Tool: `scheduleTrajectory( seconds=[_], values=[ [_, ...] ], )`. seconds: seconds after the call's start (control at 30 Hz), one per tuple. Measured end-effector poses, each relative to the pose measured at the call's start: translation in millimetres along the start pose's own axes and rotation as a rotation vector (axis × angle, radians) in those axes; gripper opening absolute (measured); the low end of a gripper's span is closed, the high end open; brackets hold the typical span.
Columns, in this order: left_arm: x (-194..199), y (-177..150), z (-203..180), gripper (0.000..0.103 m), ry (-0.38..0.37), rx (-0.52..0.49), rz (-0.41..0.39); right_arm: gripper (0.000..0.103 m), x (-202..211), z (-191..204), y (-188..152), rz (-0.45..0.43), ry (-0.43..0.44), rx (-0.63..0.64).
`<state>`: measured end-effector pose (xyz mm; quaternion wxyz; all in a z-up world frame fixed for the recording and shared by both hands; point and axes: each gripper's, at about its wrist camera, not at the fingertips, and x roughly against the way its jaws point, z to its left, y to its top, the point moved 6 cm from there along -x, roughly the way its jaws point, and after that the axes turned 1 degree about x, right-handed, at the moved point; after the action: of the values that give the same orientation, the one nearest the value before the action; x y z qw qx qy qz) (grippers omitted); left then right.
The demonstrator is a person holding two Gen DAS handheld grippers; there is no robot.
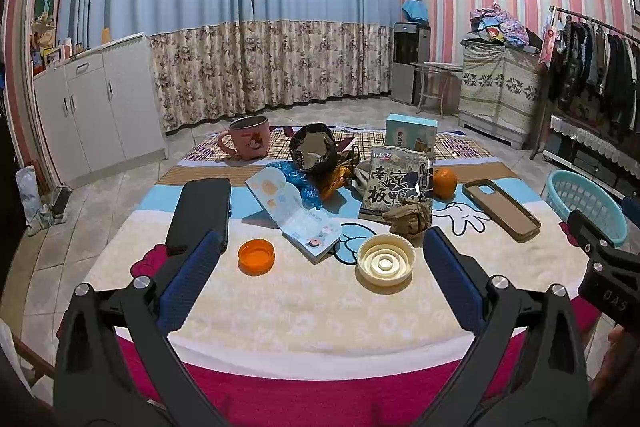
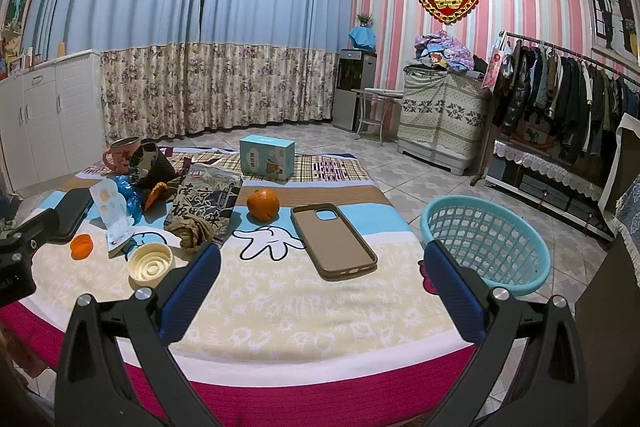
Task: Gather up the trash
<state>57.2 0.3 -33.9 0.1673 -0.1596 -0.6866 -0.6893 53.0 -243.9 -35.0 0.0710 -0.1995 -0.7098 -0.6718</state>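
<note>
Left wrist: left hand-held gripper [image 1: 316,259] wide, empty, above bed [image 1: 280,307]; orange cap [image 1: 256,256] and cream lid [image 1: 386,263] between fingers | Right wrist: right hand-held gripper [image 2: 322,267] wide, empty; phone case [image 2: 333,241] ahead; basket [image 2: 486,245] on floor right of bed.

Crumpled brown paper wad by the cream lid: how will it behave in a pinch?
The paper wad looks creased and loose, so it probably crushes and weighs little. Its irregular shape likely won't roll, though a nudge could slide it against the cream lid.
</note>
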Motion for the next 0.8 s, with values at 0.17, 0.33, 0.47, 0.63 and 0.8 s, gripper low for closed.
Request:
scheduleTrajectory(
  seconds=[0.17,0.33,0.47,0.63,0.8],
  values=[
    [-0.3,0.0,0.4,0.098,-0.001,0.0,0.0,0.099,0.1,0.8,0.3,0.0,0.0,0.0],
    [-0.7,-0.6,0.0,0.098,-0.001,0.001,0.002,0.099,-0.3,-0.6,0.3,0.0,-0.001,-0.001],
    [-0.6,-1.1,-0.2,0.098,-0.001,0.0,0.003,0.099,-0.1,-0.9,0.3,0.0,-0.001,0.0],
    [-0.9,-1.1,-0.1,0.098,0.0,0.0,0.004,0.099,0.3,-3.9,1.1,-0.003,-0.003,0.0],
    [-0.4,-3.3,-0.9,0.098,-0.004,0.001,0.009,0.099,0.8,-8.3,2.5,-0.004,-0.009,-0.002]
  ],
)
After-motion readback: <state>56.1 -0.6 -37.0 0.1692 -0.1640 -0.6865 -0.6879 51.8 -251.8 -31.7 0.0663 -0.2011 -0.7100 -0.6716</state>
